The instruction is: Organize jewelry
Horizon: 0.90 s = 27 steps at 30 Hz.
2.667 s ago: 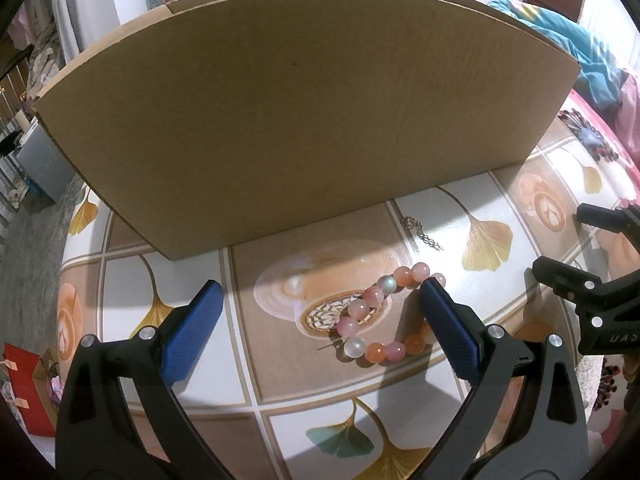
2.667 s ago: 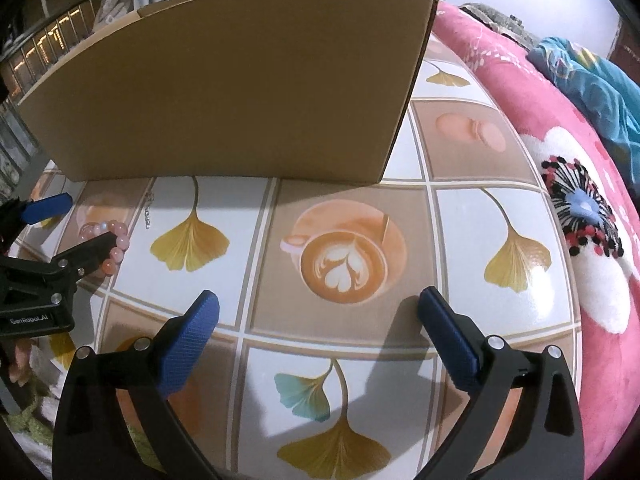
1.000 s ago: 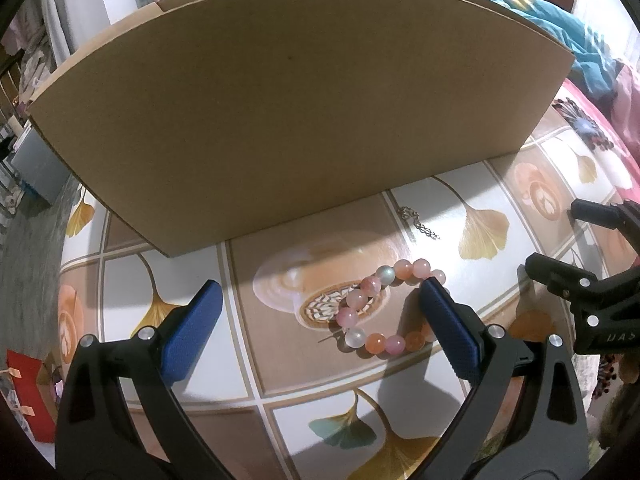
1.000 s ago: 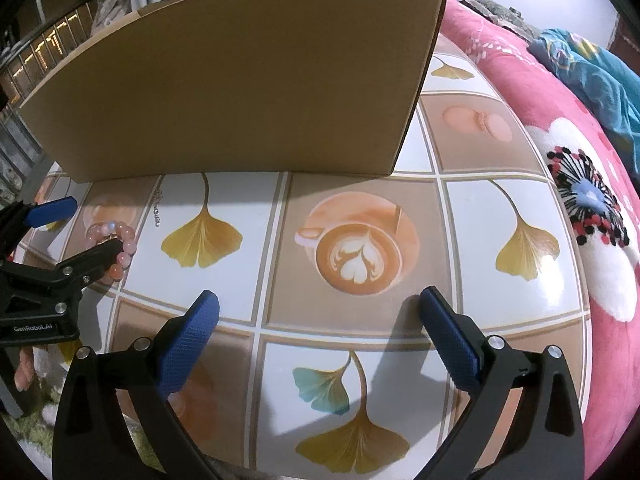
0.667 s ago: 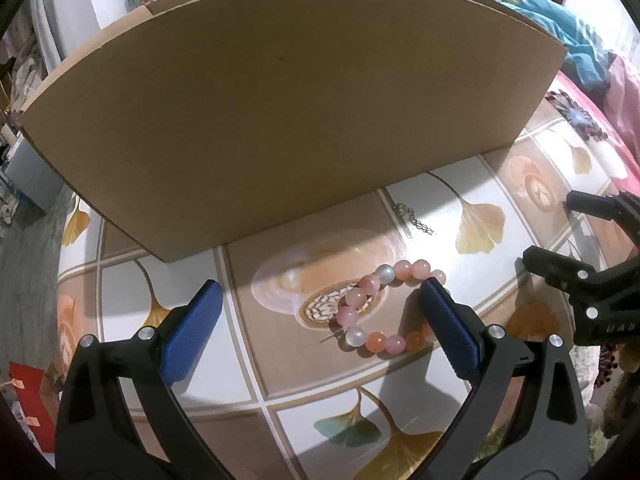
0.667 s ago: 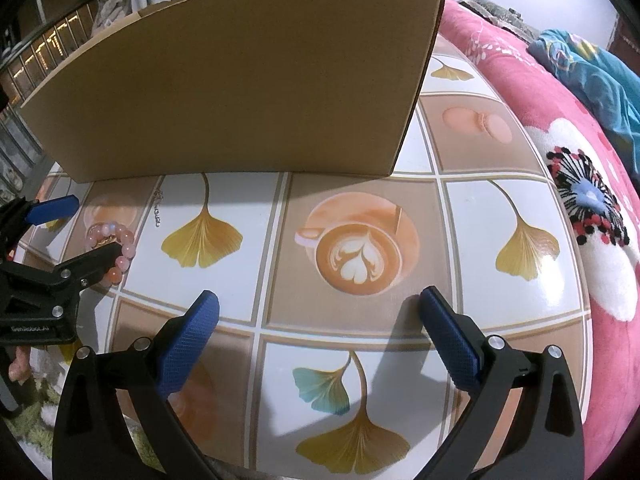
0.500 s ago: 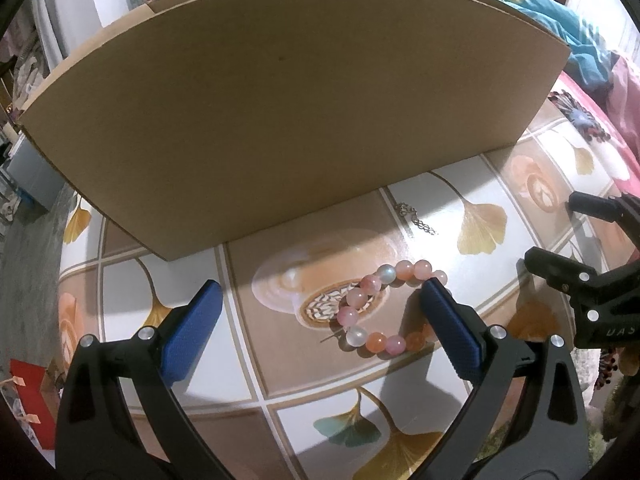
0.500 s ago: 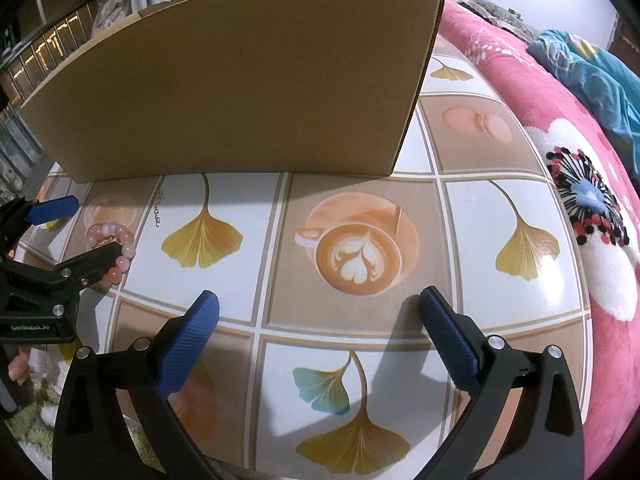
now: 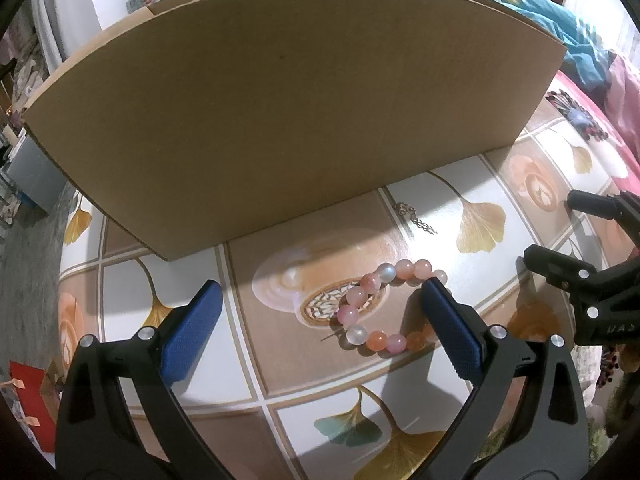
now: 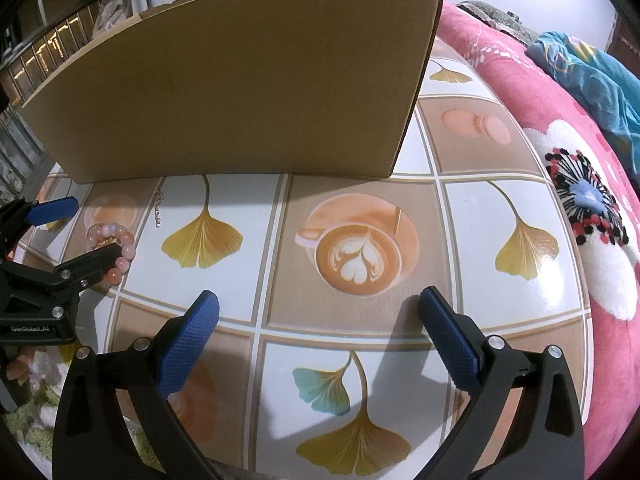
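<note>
Bracelet (image 9: 386, 307) lay near tabletop's (image 10: 476, 208) left edge, so I hovered left gripper (image 9: 320, 312) wide over it; right gripper (image 10: 318, 316) wide, empty.

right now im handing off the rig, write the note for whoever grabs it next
Left gripper: open, empty, low over the table, one finger beside the bead bracelet.
Right gripper: open, empty, over bare tiles.
Bead bracelet lies loose on the table; thin chain lies nearer the cardboard box.
Done: nothing picked up that these views show; the box's inside is hidden.
Left: grasp the bracelet, then the chain, probably into the box.
</note>
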{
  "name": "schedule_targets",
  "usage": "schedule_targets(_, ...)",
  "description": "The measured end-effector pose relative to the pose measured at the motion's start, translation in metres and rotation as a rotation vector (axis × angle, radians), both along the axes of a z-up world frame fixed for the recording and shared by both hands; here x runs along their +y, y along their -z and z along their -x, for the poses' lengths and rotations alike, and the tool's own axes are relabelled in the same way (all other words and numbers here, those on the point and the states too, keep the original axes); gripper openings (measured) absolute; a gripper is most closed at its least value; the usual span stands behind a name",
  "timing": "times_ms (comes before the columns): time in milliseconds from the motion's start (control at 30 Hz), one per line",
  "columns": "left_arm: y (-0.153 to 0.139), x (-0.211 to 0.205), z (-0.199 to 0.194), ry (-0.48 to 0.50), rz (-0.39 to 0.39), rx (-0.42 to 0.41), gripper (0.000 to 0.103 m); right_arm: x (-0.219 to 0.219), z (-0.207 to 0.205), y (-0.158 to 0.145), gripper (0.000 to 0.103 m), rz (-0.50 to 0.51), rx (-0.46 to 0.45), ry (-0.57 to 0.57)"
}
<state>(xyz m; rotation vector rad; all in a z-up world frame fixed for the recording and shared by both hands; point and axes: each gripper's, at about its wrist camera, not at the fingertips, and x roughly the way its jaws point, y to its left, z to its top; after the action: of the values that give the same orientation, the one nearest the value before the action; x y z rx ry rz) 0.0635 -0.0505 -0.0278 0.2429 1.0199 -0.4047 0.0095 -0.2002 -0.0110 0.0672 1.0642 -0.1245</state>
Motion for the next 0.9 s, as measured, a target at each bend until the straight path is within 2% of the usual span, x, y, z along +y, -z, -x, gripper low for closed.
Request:
schedule_targets(333,0.000,0.008,0.011,0.003,0.018,-0.065,0.096,0.001,0.002,0.000,0.097,0.003,-0.010,0.002)
schedule_targets(433,-0.007,0.013,0.021,0.013,0.017,-0.123,0.095,0.001,0.003,0.000,0.097,0.005,-0.020,0.002)
schedule_targets(533,-0.017,0.017,0.030,0.027,0.046,-0.161,0.095,0.001,0.003,0.000,0.097,0.004,-0.021,0.003)
schedule_targets(833,-0.034,0.023,0.045,0.086,0.135,-0.206,0.095,0.001,0.005,0.001,0.097,0.006,-0.041,0.005)
schedule_targets(900,-0.034,0.018,0.051,0.109,0.139,-0.219,0.090,0.002,0.009,0.001,0.097,0.008,-0.066,0.008)
